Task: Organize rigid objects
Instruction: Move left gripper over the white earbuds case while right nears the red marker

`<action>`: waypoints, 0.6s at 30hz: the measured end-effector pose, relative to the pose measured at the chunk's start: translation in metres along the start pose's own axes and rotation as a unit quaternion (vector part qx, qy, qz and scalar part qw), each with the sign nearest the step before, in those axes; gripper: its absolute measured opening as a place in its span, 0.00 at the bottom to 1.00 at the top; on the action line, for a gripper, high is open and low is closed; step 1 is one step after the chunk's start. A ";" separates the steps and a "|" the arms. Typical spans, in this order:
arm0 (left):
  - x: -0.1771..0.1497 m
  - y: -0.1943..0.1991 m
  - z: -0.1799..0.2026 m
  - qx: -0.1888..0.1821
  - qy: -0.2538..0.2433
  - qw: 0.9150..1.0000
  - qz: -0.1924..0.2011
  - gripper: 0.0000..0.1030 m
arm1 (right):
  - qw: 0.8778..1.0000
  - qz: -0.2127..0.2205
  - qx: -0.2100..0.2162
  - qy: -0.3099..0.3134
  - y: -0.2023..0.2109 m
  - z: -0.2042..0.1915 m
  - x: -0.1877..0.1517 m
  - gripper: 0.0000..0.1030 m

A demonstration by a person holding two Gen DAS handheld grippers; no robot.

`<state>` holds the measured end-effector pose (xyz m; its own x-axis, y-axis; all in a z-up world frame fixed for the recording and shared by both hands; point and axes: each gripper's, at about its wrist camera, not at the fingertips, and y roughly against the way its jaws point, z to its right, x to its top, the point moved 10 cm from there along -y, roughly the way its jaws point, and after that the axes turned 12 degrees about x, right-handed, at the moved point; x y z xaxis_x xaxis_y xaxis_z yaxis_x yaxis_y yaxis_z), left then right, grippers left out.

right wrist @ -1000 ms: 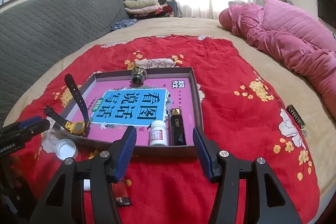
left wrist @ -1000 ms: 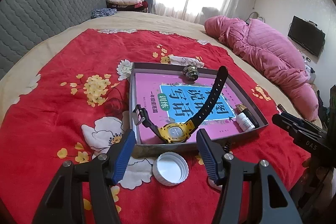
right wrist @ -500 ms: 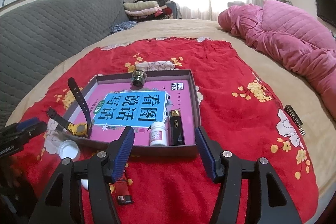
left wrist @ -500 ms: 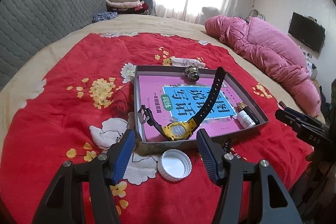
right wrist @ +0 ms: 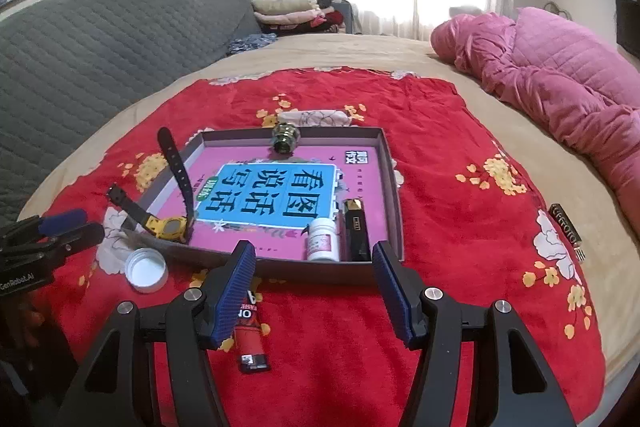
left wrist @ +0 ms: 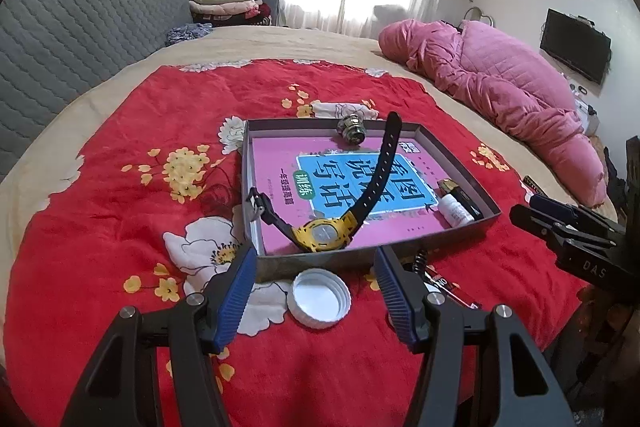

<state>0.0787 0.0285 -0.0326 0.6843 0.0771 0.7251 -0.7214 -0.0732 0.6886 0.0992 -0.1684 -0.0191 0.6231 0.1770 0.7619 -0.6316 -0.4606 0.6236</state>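
Note:
A grey shallow box (left wrist: 320,261) (right wrist: 394,195) with a pink book in it lies on a red flowered cloth. In it are a yellow watch (left wrist: 322,233) (right wrist: 168,227), a small white bottle (left wrist: 454,209) (right wrist: 322,243), a black lighter (right wrist: 356,231) and a metal knob (left wrist: 352,129) (right wrist: 286,137). A white cap (left wrist: 320,297) (right wrist: 145,269) lies in front of the box, between my left gripper's (left wrist: 314,291) open fingers. A red lighter (right wrist: 250,337) lies by my open, empty right gripper (right wrist: 314,289).
A black comb-like bar (right wrist: 566,229) lies on the cloth at the right. A pink quilt (left wrist: 500,83) is heaped at the far right. A grey headboard (right wrist: 100,39) runs along the left. Folded clothes (left wrist: 224,1) sit at the back.
Both grippers have pulled back and up a little from the box; the view of the bed is wider. Both stay open and empty. Nothing on the cloth has moved.

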 end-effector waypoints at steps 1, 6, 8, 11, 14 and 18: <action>0.000 0.000 0.001 0.000 -0.001 1.000 -0.001 0.59 | 1.000 -0.002 0.002 0.002 0.000 -0.002 -0.001 0.61; -0.003 0.003 0.003 0.000 -0.005 1.000 -0.003 0.59 | 1.000 -0.005 0.005 0.011 0.000 -0.011 -0.004 0.61; -0.003 0.003 0.003 0.000 -0.006 1.000 -0.003 0.59 | 1.000 -0.004 0.007 0.014 0.002 -0.013 -0.005 0.61; -0.005 0.004 0.004 0.000 -0.007 1.000 -0.005 0.59 | 1.000 -0.005 0.010 0.016 0.003 -0.016 -0.005 0.64; -0.007 0.003 0.007 -0.001 -0.009 1.000 -0.008 0.59 | 1.000 -0.005 0.013 0.017 0.005 -0.018 -0.007 0.69; -0.009 0.002 0.008 -0.001 -0.009 1.000 -0.015 0.59 | 1.000 -0.011 0.018 0.018 0.005 -0.021 -0.010 0.69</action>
<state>0.0717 0.0199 -0.0380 0.7080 0.0617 0.7035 -0.7001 -0.0698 0.7106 0.0801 -0.1541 -0.0203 0.6198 0.2178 0.7539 -0.6003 -0.4872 0.6343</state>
